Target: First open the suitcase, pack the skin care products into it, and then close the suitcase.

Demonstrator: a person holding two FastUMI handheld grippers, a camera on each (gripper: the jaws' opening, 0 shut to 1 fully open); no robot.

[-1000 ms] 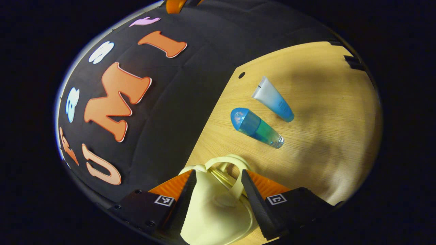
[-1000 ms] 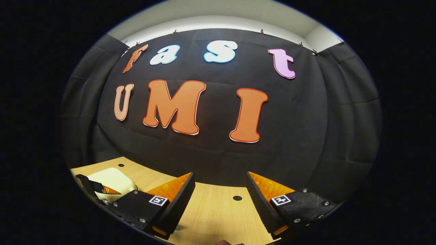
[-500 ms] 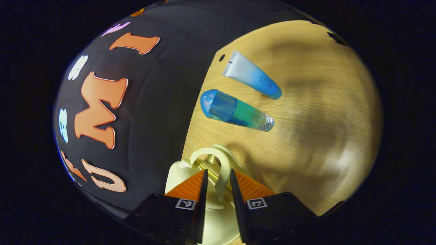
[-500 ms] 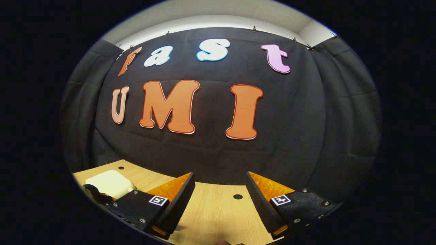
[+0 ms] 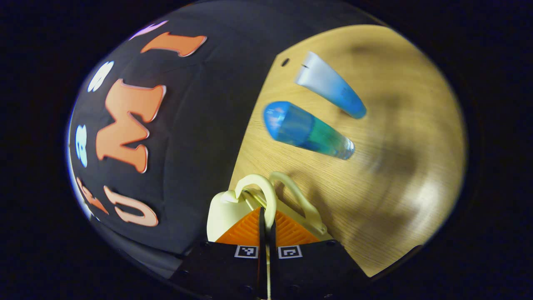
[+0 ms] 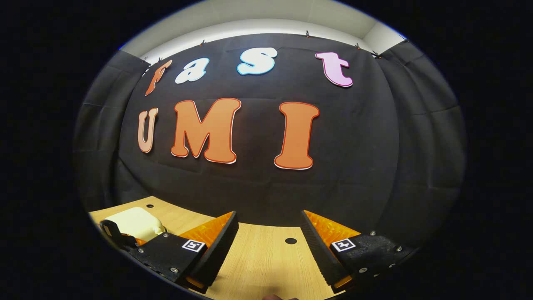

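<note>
A small pale yellow suitcase [image 5: 222, 208] sits at the table's edge in the left gripper view, just under my left gripper [image 5: 266, 218]. That gripper is shut on one of the case's two looped handles [image 5: 268, 193]; the other handle [image 5: 302, 200] lies apart to the right. Beyond lie a blue-green bottle [image 5: 308, 131] and a white-to-blue tube [image 5: 331, 85], both flat on the wood. In the right gripper view my right gripper [image 6: 268, 235] hangs open over the table with nothing between its fingers. The suitcase [image 6: 133, 221] sits far left, with the left gripper [image 6: 114, 233] against it.
The wooden table [image 5: 395, 166] runs up to the black cloth wall [image 6: 258, 191]. A small round hole [image 6: 290, 241] marks the tabletop ahead of the right gripper. Bare wood spreads to the right of the bottle and tube.
My left gripper's fingers went from wide apart to shut on the suitcase handle, and the two handles have parted. The right gripper has barely moved.
</note>
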